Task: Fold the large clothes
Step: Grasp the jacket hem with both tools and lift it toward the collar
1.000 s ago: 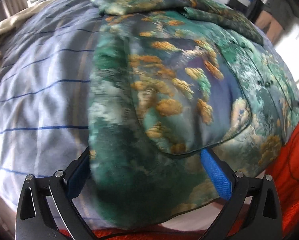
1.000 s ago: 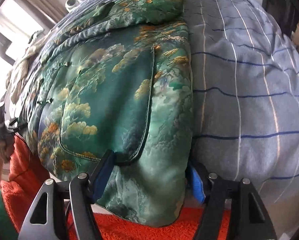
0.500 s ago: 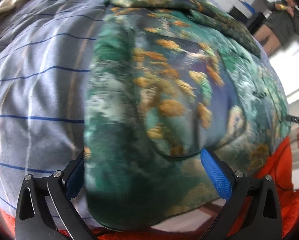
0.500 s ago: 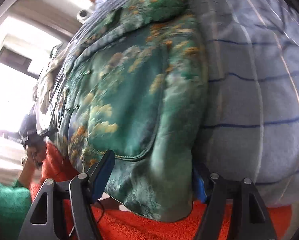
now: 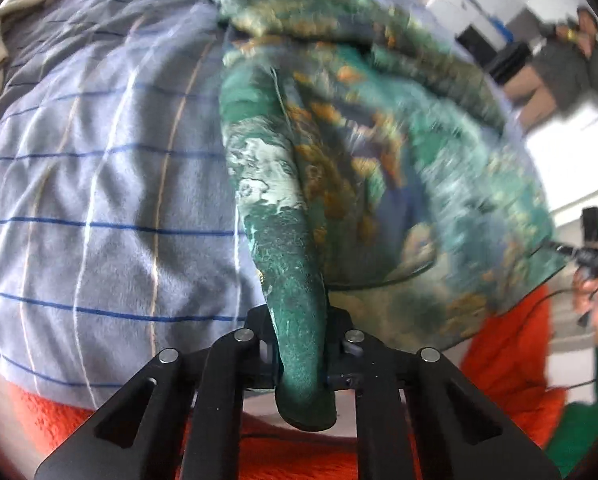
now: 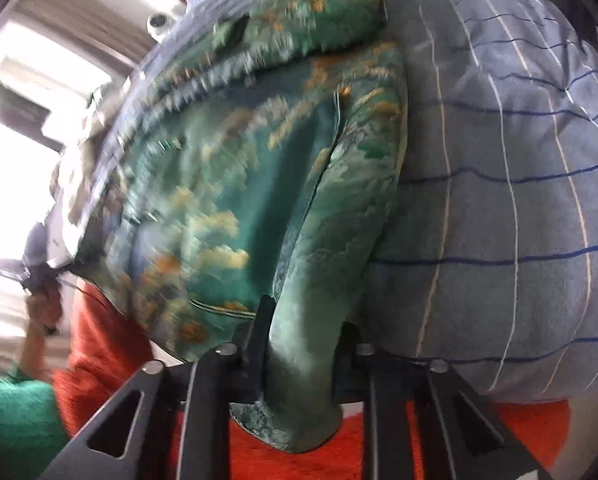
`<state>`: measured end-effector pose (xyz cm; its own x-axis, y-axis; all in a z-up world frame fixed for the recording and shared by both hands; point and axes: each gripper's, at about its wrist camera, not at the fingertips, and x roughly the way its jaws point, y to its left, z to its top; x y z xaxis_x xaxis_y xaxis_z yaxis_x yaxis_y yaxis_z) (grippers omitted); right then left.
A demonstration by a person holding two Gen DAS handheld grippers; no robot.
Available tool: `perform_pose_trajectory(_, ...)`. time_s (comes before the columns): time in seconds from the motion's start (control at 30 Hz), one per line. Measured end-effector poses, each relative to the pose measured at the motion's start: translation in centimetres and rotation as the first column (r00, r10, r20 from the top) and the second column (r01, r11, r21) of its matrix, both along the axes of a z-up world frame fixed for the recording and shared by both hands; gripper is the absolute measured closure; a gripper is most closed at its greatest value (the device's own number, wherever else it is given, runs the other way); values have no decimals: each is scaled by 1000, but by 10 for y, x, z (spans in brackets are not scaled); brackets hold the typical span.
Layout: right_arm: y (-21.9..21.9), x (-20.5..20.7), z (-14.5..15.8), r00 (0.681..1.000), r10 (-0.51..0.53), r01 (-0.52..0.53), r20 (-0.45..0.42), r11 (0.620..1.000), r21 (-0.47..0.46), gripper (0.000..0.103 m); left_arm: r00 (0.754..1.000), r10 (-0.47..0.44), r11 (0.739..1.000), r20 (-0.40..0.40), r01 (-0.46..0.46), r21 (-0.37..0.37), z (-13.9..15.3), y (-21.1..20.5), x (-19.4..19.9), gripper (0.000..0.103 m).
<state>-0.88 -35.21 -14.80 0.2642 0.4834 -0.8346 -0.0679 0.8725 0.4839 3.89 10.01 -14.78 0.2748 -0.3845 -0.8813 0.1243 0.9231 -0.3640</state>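
A padded green jacket point(image 5: 359, 160) printed with gold and orange trees lies on a bed. In the left wrist view its near left hem corner is bunched into a thick roll, and my left gripper point(image 5: 299, 344) is shut on that roll. In the right wrist view the jacket point(image 6: 239, 180) spreads away to the left. My right gripper point(image 6: 303, 332) has the near right hem corner between its jaws, which are closing and press on the fabric. Both pinched corners are raised a little off the bed.
A blue-grey checked sheet point(image 5: 99, 200) covers the bed point(image 6: 499, 200) beside the jacket. An orange fleece cloth point(image 5: 511, 352) lies along the near edge point(image 6: 419, 440). A person point(image 5: 559, 76) stands at the back right. A green sleeve point(image 6: 11, 420) shows low left.
Both grippers stood wide around the hem corners before; now both have closed on the fabric, bunching it. The left hand has risen slightly, and the jacket's edge lifts with it.
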Motion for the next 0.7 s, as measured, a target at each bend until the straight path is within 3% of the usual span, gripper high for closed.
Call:
perform_pose_trajectory(0.17,-2,-1,46,994,-41,33,101,996,81,89,994,51,993,93,-41,-110,50,11,-8,93)
perform_pose_trajectory(0.3,-5,-14,76,986,-51,29,158,990,139,89,989,67,993,135,-53,-109,67,21,-30,93)
perform_pose_trajectory(0.5,-4,-61,82,990,-78,51,118,974,222,89,993,111,991,37,-107,-80,52,51,-87,93)
perform_pose_trajectory(0.6,-12,-92,84,990,-128,102,62,945,312,89,990,136,985,-24,-138,-108,55,70,-119,93)
perform_pose_trajectory(0.7,-19,-108,94,984,-175,148,40,913,379,89,987,159,969,-6,-158,-190,80,86,-129,93)
